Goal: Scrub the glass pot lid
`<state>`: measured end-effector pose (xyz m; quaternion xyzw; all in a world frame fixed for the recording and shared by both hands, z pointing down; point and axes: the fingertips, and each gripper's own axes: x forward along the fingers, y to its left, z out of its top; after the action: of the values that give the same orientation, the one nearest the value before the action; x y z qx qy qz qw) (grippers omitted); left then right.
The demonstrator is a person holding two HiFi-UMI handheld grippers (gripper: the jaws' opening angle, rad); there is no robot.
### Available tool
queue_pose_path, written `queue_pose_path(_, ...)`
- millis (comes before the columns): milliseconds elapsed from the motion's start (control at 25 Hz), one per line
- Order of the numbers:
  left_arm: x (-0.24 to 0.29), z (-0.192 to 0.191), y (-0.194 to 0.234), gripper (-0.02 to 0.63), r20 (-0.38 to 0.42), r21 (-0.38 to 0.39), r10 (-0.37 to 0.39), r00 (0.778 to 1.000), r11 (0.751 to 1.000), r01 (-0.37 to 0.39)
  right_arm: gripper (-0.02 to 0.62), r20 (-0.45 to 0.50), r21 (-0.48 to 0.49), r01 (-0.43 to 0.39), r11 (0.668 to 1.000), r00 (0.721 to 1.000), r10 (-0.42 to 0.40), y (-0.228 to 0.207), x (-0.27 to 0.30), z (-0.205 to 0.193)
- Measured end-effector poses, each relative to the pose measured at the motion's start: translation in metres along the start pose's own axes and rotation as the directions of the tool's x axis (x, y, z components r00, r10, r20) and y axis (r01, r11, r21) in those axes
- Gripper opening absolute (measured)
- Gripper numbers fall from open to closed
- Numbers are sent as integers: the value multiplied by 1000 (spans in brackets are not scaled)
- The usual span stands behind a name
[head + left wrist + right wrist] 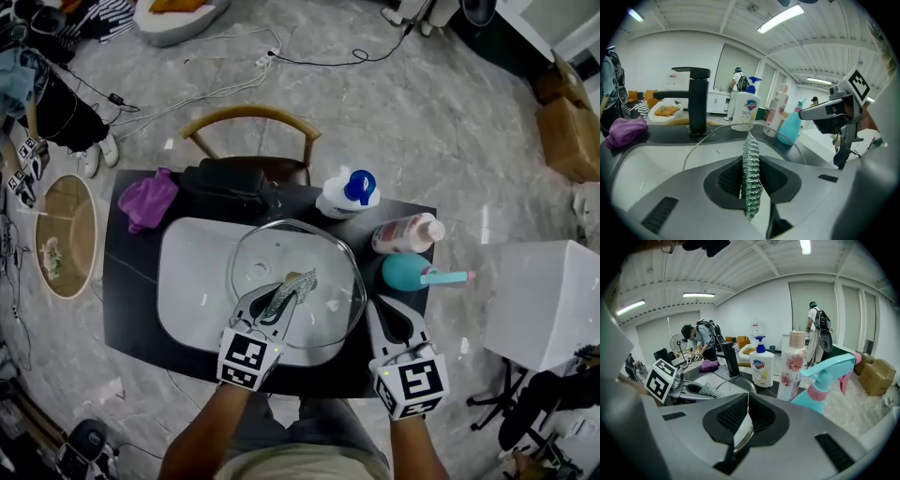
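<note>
The glass pot lid (pixel 302 251) lies tilted over the white sink (pixel 187 281); its metal rim (pixel 710 132) arcs ahead in the left gripper view. My left gripper (pixel 286 294) reaches over the lid's near part and is shut on a silver mesh scrubber (pixel 300 283), which stands pinched edge-on between the jaws (pixel 751 178) and rests on the glass. My right gripper (pixel 377 309) is at the lid's right edge, shut on the rim (pixel 742 438). The left gripper with the scrubber (pixel 708 390) shows at the left of the right gripper view.
A black faucet (pixel 231 180) stands behind the sink, a purple cloth (pixel 147 199) at back left. A white soap bottle (pixel 349 192), a pink-capped bottle (pixel 408 232) and a teal spray bottle (pixel 418 272) crowd the right. A chair (pixel 251 117) and a white box (pixel 544 300) flank the counter.
</note>
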<state>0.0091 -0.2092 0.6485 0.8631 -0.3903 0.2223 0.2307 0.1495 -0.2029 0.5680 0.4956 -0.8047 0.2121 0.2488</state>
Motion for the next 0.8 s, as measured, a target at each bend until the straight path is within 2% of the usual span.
queue_pose_path(240, -13, -28, 43, 92, -60, -27, 86, 995, 996, -88, 26, -11, -15, -19, 1000, 1000, 19, 9, 7, 1)
queue_pose_path(600, -43, -50, 104, 94, -112, 9, 257, 960, 966, -258, 26, -19, -20, -32, 999, 999, 32, 13, 13, -1)
queue_pose_path(800, -50, -50, 116, 94, -123, 55, 312, 942, 950, -307, 26, -16, -25, -38, 999, 999, 37, 15, 16, 2)
